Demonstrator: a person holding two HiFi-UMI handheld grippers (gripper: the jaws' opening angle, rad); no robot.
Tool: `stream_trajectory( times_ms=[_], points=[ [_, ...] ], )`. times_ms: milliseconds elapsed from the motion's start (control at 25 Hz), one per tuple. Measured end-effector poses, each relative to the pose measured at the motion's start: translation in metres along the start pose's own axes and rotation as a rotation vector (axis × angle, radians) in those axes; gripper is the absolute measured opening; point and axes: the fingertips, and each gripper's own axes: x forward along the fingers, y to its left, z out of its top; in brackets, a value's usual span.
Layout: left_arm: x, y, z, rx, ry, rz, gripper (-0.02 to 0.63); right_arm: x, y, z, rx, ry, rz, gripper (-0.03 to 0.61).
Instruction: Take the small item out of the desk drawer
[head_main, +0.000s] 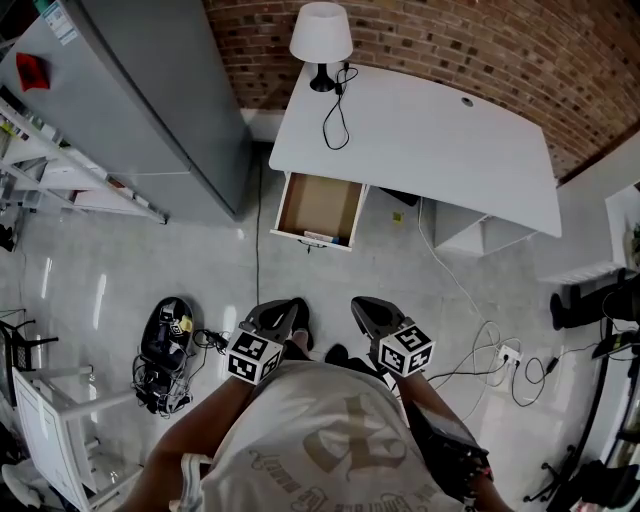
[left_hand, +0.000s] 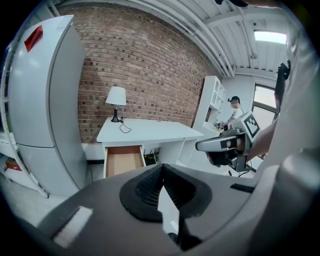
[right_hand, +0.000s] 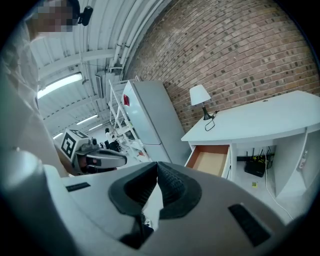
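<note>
Your left tongs (head_main: 287, 308) and right tongs (head_main: 366, 306) are both pressed together at the tips and grip nothing. You hold them side by side, just in front of your body. The open drawer (head_main: 318, 200) lies ahead of both pairs, well apart from them and closer to the left pair's line. The small item (head_main: 318, 237), pale, rests inside against the drawer's front wall, the end nearest your tongs. Beyond the drawer is the desk (head_main: 430, 140), with a lamp (head_main: 321, 35) on its far left corner.
</note>
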Motion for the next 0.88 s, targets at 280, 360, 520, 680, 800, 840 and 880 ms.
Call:
stream_trajectory(
  times_ms=[280,360,520,680,800,840,880],
  points=[
    [0.021,0.036,0.015,-0.003,0.008,-0.051,0.006,0.027,-0.014,0.015,0.008,0.009,-0.051,0.006],
    [0.029,0.046,0.022,0.005,0.007,-0.066,0.006,0.035,-0.020,0.021,0.012,0.007,-0.067,0.006],
    [0.040,0.072,0.043,0.030,-0.003,-0.121,0.006,0.056,-0.026,0.037,0.011,-0.001,-0.117,0.006],
    [0.057,0.090,0.055,0.039,-0.009,-0.168,0.006,0.072,-0.041,0.056,-0.015,0.005,-0.168,0.006],
    [0.067,0.099,0.061,0.041,-0.005,-0.192,0.006,0.079,-0.053,0.070,-0.032,0.014,-0.192,0.006],
    [0.069,0.103,0.064,0.041,-0.005,-0.197,0.006,0.082,-0.056,0.075,-0.041,0.016,-0.198,0.006],
    [0.071,0.108,0.066,0.041,-0.005,-0.199,0.006,0.085,-0.059,0.080,-0.049,0.017,-0.203,0.006]
  ],
)
